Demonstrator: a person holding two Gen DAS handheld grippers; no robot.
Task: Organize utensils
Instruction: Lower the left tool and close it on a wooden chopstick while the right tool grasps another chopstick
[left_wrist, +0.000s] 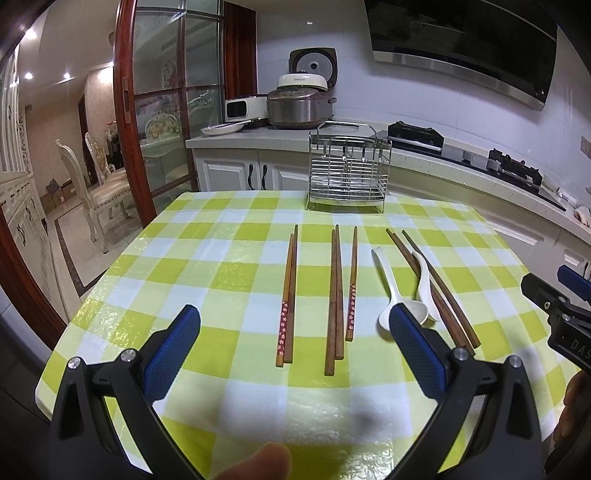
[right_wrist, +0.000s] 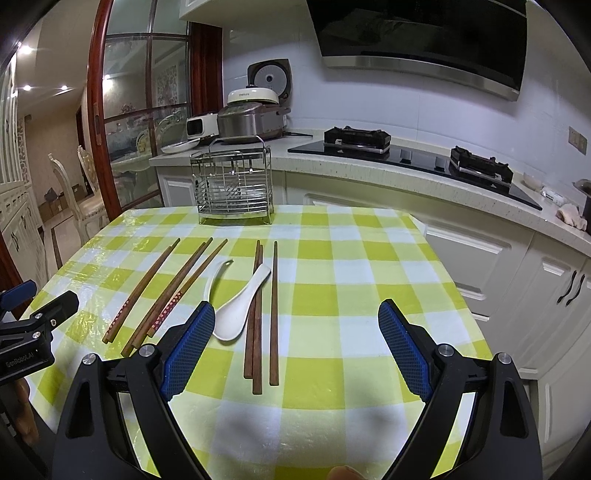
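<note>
Several wooden chopsticks lie in loose groups on the green-checked table (left_wrist: 221, 258): a flower-patterned pair (left_wrist: 287, 295), a middle group (left_wrist: 337, 295) and dark ones (left_wrist: 436, 288) to the right. Two white spoons (left_wrist: 388, 288) (left_wrist: 424, 280) rest among the dark ones. An empty wire utensil rack (left_wrist: 347, 173) stands at the far edge. My left gripper (left_wrist: 293, 317) hovers open above the near ends of the chopsticks. My right gripper (right_wrist: 295, 310) is open over the dark chopsticks (right_wrist: 258, 317), with one spoon (right_wrist: 240, 302) by its left finger. Nothing is held.
Behind the table (right_wrist: 369, 277) runs a kitchen counter with rice cookers (left_wrist: 301, 103), a plate and a gas hob (right_wrist: 406, 151). White cabinets (right_wrist: 554, 280) stand close on the right. A glass sliding door and dining chairs (left_wrist: 107, 184) lie to the left.
</note>
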